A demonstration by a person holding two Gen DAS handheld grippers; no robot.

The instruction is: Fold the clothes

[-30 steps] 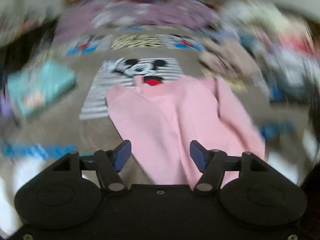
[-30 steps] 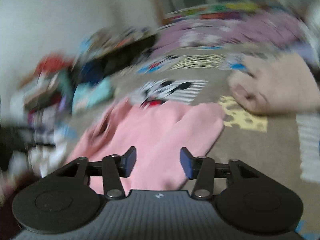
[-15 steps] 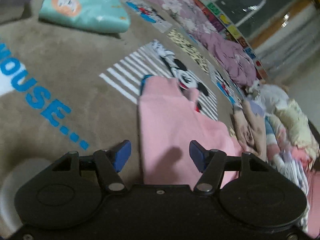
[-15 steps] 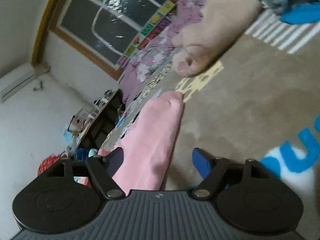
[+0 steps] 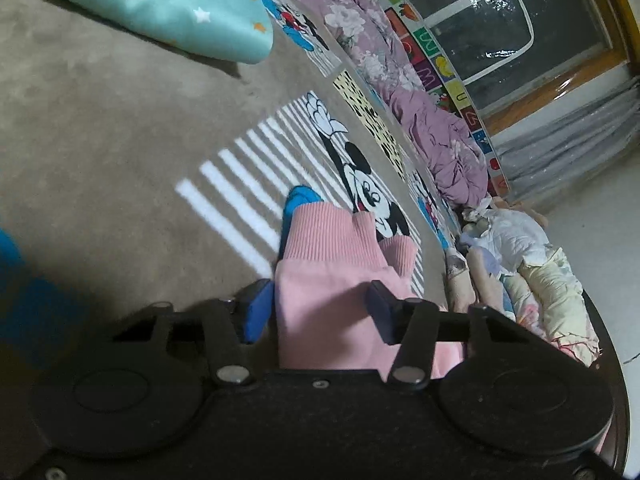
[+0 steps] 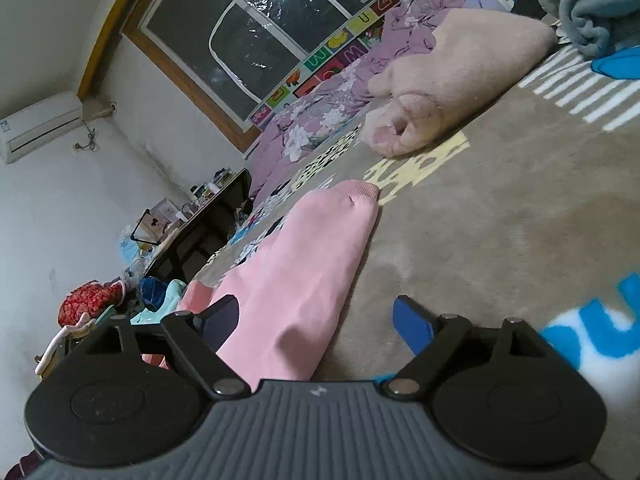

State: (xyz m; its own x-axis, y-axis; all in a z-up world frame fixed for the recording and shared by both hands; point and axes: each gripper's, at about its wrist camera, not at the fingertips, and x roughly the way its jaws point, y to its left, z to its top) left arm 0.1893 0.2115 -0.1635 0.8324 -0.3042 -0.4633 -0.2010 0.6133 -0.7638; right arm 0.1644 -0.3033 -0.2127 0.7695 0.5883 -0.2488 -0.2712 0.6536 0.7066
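Underneath, a tan cartoon-print rug (image 5: 100,120) meets a dark window (image 6: 256,44).

Dim indoor light, probably from a ceiling lamp out of view. The window (image 6: 256,36) is dark, with glare streaks on its plastic sheeting. Both fisheye views bend hard at the edges and the corners vignette black. Frames are sharp, no motion blur. Soft shadows fall on the carpet (image 5: 100,128) beneath the tongs; the lower left of the left view is murky.
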